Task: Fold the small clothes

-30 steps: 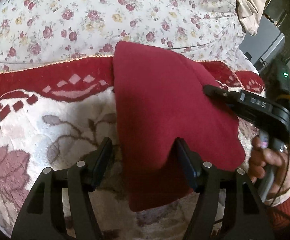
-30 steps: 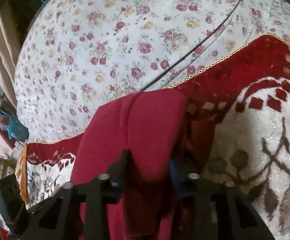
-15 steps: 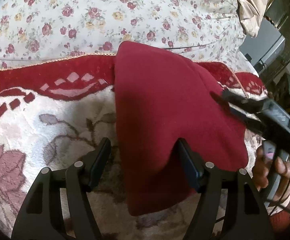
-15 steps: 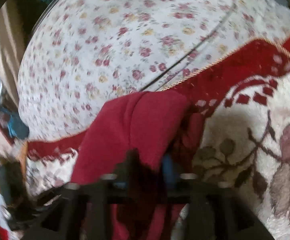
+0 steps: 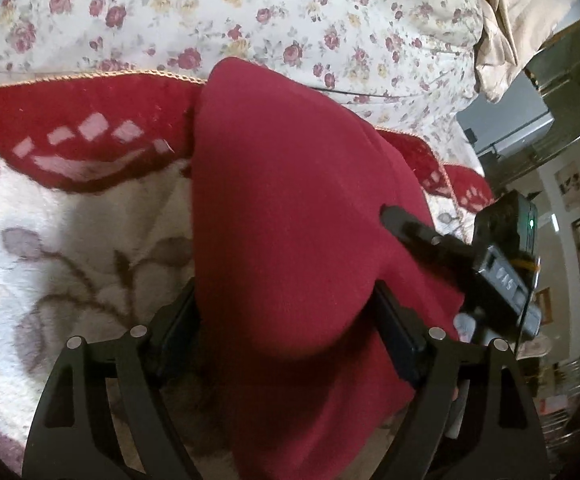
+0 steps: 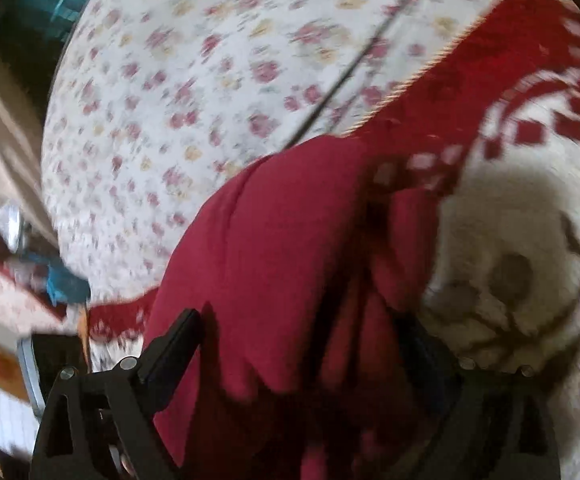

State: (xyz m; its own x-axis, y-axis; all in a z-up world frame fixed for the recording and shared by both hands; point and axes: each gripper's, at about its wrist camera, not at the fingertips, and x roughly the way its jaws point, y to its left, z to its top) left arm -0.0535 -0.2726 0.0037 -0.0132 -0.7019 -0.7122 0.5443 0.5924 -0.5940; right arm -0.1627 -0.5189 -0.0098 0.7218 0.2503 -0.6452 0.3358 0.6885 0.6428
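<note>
Nearest in the left wrist view, the left gripper (image 5: 286, 320) stands with its jaws wide, and they have just been opening; the near end of the dark red garment (image 5: 290, 216) bulges up between the fingers (image 5: 174, 320), but they do not look pressed onto it, so I judge it released. In the right wrist view, which is blurred, the right gripper (image 6: 302, 344) is likewise spread wide, its jaws having just opened, with the garment's (image 6: 290, 248) folds lying loose between them and nothing gripped.

The garment lies on the red-and-cream plush blanket (image 5: 70, 216) that covers the bed. Its near end sits by the blanket's near edge and its far end reaches the blanket's gold-corded far edge (image 5: 130, 75), just overlapping onto the floral sheet (image 5: 250, 8) beyond. Its long axis therefore runs near to far across the blanket, with the narrower, rounded end pointing away towards the sheet.

As for progress, the cloth appears doubled over lengthwise, with a layered edge showing on its right side in the right wrist view, so at least one fold seems done and laid down. What probably remains is a crosswise fold to shorten it, and some smoothing, since the near end still humps up rather than lying flat. Whether it is a shirt or trousers I cannot tell.
</note>
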